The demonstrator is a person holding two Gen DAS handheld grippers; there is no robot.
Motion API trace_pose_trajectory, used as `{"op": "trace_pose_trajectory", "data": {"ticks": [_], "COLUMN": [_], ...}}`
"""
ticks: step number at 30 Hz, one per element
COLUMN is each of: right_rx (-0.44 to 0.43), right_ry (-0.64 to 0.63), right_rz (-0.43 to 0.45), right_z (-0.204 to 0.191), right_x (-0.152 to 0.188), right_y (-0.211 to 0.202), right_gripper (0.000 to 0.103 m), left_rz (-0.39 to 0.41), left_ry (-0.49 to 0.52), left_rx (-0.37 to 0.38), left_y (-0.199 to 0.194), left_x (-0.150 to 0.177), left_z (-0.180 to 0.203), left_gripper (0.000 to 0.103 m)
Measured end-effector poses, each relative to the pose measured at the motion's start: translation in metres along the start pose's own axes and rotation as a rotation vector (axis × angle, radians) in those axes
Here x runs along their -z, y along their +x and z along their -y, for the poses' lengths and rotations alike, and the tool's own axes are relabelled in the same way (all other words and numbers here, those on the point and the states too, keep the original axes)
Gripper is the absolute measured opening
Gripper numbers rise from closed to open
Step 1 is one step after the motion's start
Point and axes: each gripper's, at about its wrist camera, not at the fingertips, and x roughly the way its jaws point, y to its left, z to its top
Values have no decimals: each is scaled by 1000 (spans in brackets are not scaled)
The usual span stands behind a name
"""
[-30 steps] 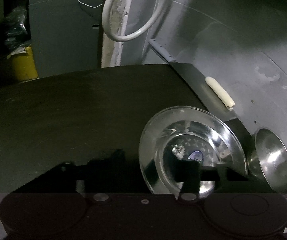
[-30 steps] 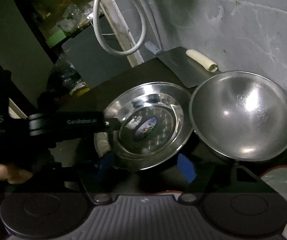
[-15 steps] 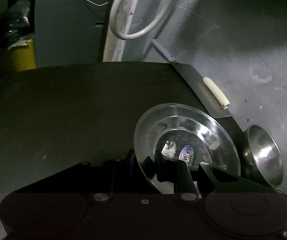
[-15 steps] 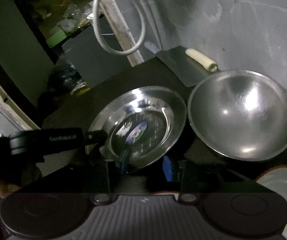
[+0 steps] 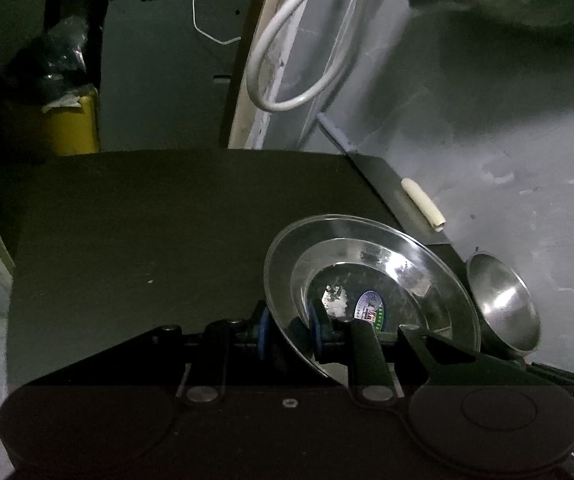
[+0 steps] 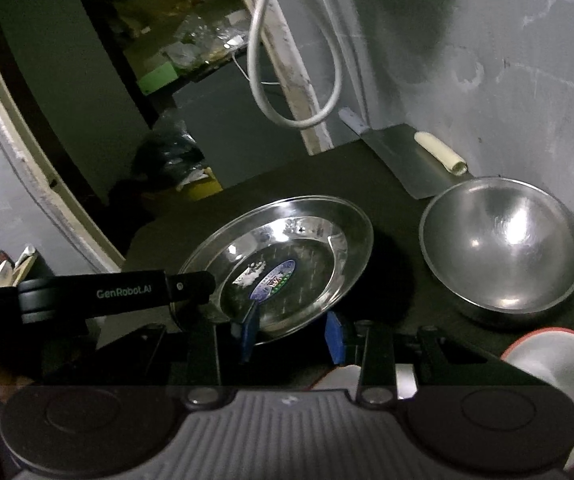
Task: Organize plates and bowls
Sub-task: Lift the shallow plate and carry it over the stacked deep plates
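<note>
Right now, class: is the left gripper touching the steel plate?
Touching. The left wrist view shows the left gripper with its blue pads pinching the steel plate rim.

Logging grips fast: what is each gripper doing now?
Left gripper: shut on the steel plate rim.
Right gripper: shut on the same plate's near rim.

Steel plate [image 6: 287, 236] is shiny silver w/ a blue-green oval sticker mid. Bowl [image 6: 503, 244] same silver, no pattern. Worktop [image 5: 159, 232] is matte black, claw pads [image 6: 335, 340] blue, wall grey, bin [image 5: 73, 124] in back yellow.
</note>
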Motion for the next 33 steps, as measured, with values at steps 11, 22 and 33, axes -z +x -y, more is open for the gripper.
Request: {"op": "trace_pose_trajectory", "data": {"ticks": [11,22,33], "right_rx": [-72,-143,-187], "right_ry": [-50,-121,-148], "right_rz": [45,-1,-86], "right_z": [-9,-23,-24], "right_x": [15,52,90], "right_y": [-52,-100,-119], "right_gripper": [40,40,40], "left_rz": [71,71,19], "left_ry": [-17,-30,-22], "left_rx": [-16,-50,-90], "left_y": [-71,-127,-154], "left_x": [28,77,128], "left_z": [10,13,13], "left_gripper": [22,23,25]}}
